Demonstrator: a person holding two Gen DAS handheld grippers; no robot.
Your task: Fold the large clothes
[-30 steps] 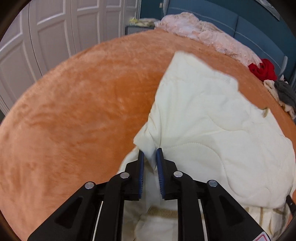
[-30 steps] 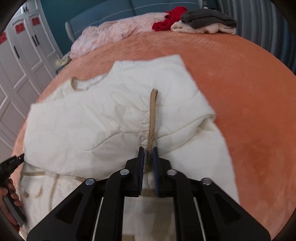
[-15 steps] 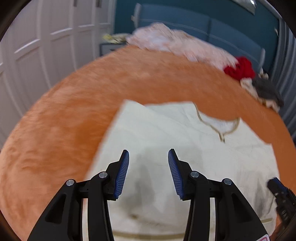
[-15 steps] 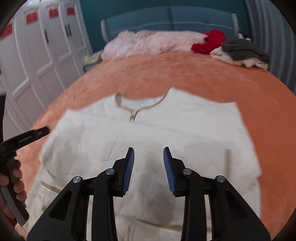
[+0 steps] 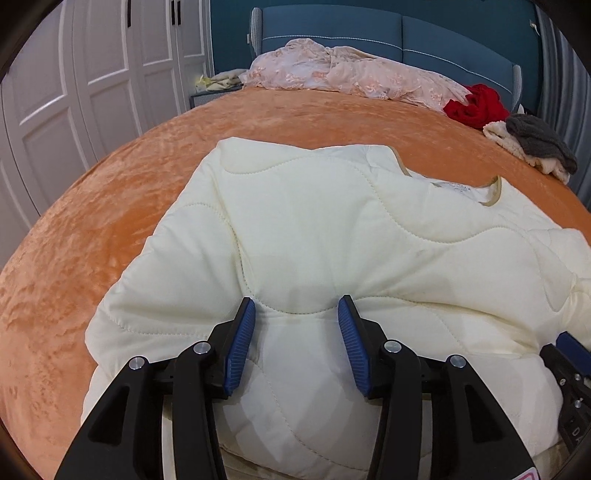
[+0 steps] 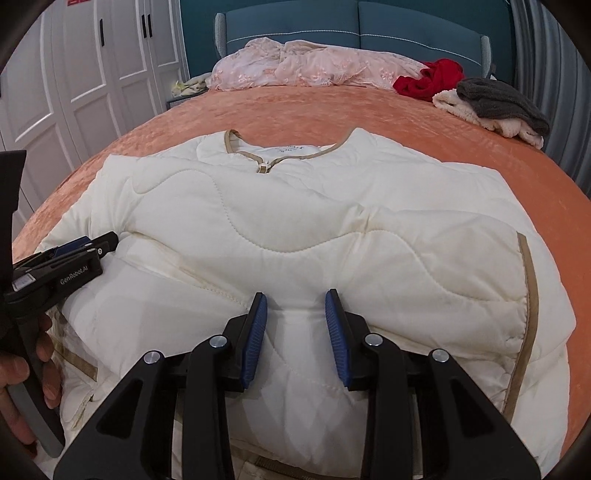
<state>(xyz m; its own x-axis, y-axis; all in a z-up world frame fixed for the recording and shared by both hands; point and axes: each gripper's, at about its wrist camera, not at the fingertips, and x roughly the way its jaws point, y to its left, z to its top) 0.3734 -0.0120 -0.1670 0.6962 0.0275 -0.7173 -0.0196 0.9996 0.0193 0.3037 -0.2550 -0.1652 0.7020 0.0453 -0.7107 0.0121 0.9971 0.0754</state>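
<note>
Left wrist view: one cream quilted jacket [image 5: 332,236] lies spread on the orange bed cover [image 5: 110,221], filling the centre and the 3 to 6 o'clock area. The left tool [image 5: 297,317] stands with its jaws apart over a fold of the jacket, pads clear of the fabric, having just opened. At 4 o'clock part of the right tool [image 5: 569,354] enters the picture. At the far edge, from 12 to 2 o'clock: one pink lace garment [image 5: 351,74], one red garment [image 5: 476,105], one grey item on a cream one [image 5: 532,147].

Right wrist view: the same jacket, neckline [image 6: 273,155] toward 12 o'clock, both sleeves apparently folded across the front. The right tool [image 6: 295,314] is parted above the fabric, holding nothing, and opened a moment ago. The left tool [image 6: 79,251] lies at 9 o'clock with a person's hand [image 6: 26,376] on its handle. White wardrobe doors [image 6: 92,74] stand at 10 o'clock, one blue headboard [image 6: 351,29] at 12.
</note>
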